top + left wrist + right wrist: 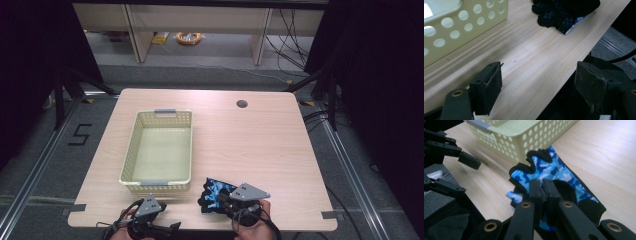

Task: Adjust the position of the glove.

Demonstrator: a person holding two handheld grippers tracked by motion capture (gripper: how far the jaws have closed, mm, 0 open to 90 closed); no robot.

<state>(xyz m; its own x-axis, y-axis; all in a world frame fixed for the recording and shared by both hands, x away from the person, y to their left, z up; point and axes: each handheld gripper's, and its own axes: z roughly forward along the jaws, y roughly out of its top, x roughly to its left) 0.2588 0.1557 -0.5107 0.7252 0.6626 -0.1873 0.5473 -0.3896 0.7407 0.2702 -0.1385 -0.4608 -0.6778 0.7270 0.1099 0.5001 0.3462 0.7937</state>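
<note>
Our right claw (541, 192) pinches the blue camouflage fabric glove (554, 170); the left gripper view shows its black knit underside. Our left claw (539, 90) gapes over the woodgrain bench (531, 57), beside the perforated basket (131, 150).

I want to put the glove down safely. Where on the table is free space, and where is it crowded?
The table is bare from the basket across to its right edge, and behind the basket too. The near edge is crowded: the right gripper, shut on the blue camouflage glove, sits close to the basket's front wall, with the open left gripper beside it.
</note>
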